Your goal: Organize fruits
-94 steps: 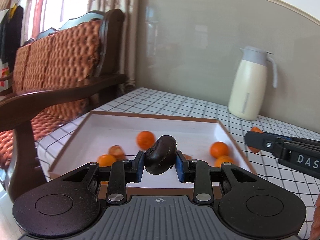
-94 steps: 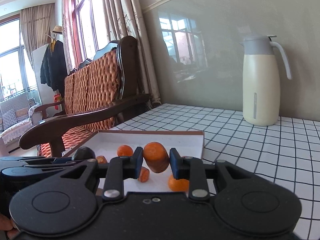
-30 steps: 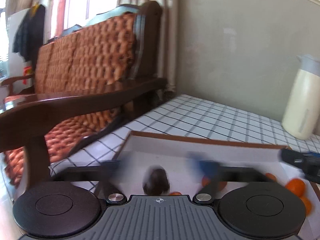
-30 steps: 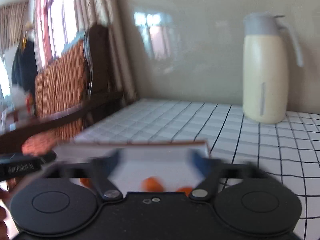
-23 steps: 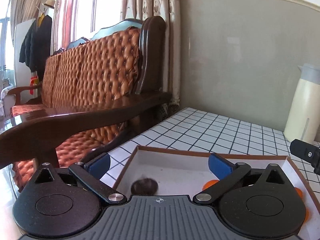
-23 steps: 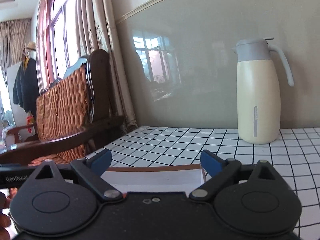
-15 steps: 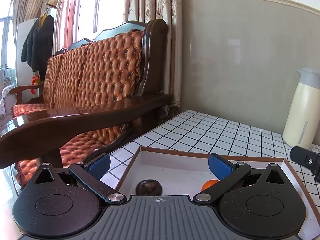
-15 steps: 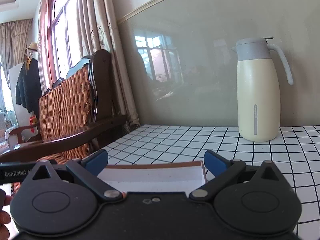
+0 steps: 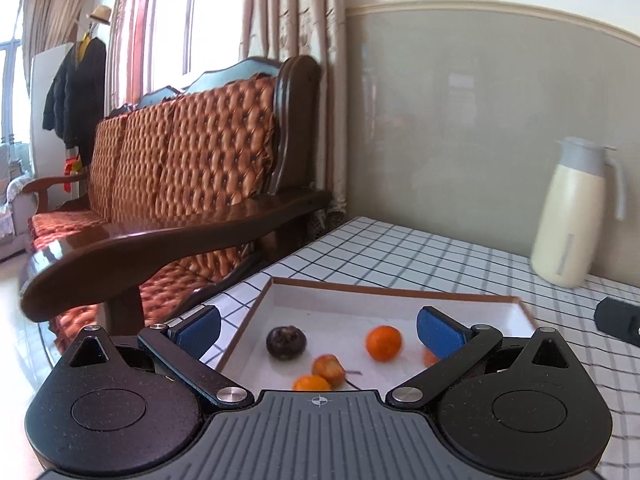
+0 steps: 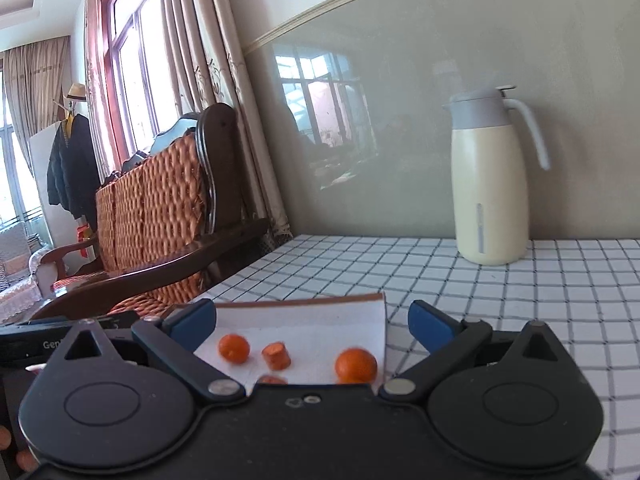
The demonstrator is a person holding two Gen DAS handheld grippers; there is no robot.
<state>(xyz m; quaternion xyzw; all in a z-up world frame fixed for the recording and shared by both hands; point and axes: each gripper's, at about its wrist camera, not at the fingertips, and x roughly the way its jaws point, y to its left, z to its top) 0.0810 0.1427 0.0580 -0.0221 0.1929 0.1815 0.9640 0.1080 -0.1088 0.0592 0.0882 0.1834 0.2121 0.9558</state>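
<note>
Nearby, jug (image 10: 490, 196) and sofa (image 9: 188, 184) flank tray (image 9: 400, 294); both tongs released, empty

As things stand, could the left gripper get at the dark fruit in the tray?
Probably yes. The left gripper is open and empty, and the dark fruit lies loose in the tray just ahead between its fingers, apart from the oranges, with nothing over it.

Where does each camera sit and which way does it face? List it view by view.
Left wrist: on the left gripper, facing the tray and sofa; its open blue pads show.
Right wrist: on the right gripper, facing the jug; open pads and fingertips show.
Shared: tray, oranges, jug, sofa.
</note>
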